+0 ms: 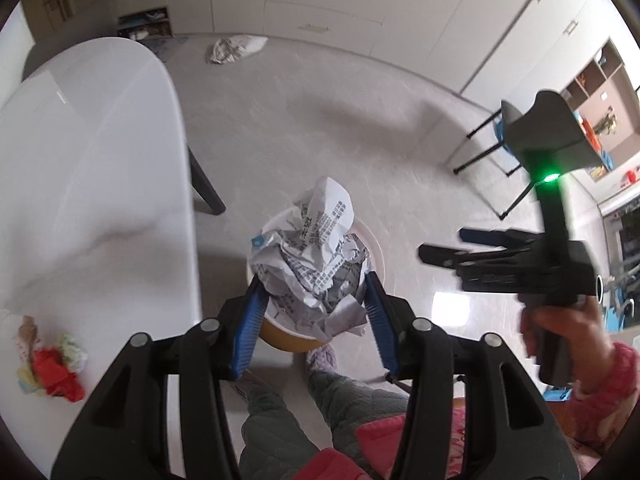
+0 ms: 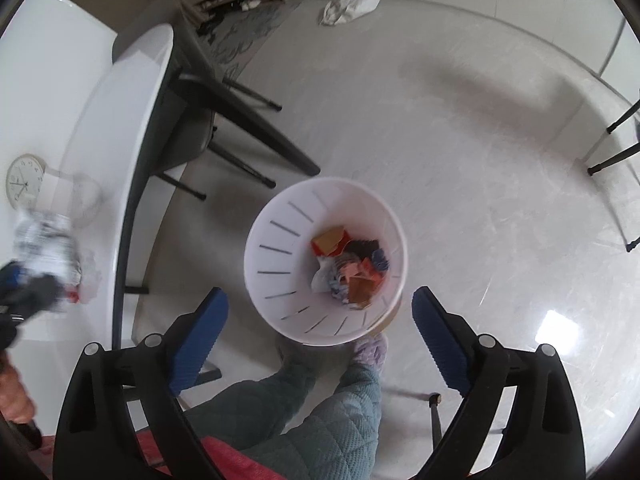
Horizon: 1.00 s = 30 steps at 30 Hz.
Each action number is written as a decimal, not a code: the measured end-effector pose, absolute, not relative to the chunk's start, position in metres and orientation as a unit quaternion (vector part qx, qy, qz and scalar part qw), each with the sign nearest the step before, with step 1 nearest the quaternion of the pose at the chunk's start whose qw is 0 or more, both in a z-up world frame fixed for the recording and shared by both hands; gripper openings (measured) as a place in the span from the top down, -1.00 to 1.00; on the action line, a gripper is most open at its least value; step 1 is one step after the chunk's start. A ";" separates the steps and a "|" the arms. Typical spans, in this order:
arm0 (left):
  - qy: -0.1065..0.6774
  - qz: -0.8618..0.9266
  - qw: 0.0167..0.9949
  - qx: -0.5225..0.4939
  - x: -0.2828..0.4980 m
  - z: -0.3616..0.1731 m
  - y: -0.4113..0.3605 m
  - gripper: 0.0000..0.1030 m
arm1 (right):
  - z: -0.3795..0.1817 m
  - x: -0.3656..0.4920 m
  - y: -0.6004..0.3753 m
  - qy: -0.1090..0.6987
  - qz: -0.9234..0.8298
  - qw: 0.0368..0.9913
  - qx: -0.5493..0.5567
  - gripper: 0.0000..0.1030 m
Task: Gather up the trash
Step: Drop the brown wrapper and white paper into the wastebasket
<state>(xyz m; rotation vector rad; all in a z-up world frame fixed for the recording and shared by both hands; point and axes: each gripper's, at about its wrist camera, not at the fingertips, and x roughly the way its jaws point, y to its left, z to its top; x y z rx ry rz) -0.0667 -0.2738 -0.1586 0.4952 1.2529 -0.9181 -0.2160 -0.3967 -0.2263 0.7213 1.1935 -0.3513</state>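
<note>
We've got the left gripper [image 1: 314, 300] clamped on a crumpled newspaper ball [image 1: 316, 256], its blue pads pressing in from both sides, and directly beyond the ball sits the white bin [image 1: 376, 248] on the floor. Off to this tool's left runs the glossy white table [image 1: 100, 168], and near its close edge we see a small heap of red and pale scraps [image 1: 52, 364]. Over on the right gripper [image 2: 320, 340], the fingers are spread wide with nothing between them, and just ahead of them we look straight down into the bin [image 2: 280, 240], where colourful wrappers and paper [image 2: 350, 268] lie at the bottom. The floor [image 2: 480, 160] around it is pale, shiny tile. Far ahead of both tools a white bag [image 1: 234, 48] lies by the cream cabinets [image 1: 328, 0]. A dark chair [image 2: 192, 136] is tucked under the table, left of the right tool, and a white clock [image 2: 25, 180] stands on the tabletop.
</note>
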 end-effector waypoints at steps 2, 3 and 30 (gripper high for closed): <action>0.569 -0.412 0.676 0.224 -0.072 -0.167 -0.280 -0.19 | -0.221 -0.220 -0.399 0.541 -0.164 0.756 0.331 -0.82; 0.571 -0.411 0.674 0.226 -0.074 -0.170 -0.284 -0.38 | -0.219 -0.222 -0.400 0.538 -0.165 0.758 0.331 -0.83; 0.488 -0.356 0.788 0.120 -0.037 -0.083 -0.156 -0.84 | -0.142 -0.135 -0.321 0.507 -0.072 0.821 0.253 -0.85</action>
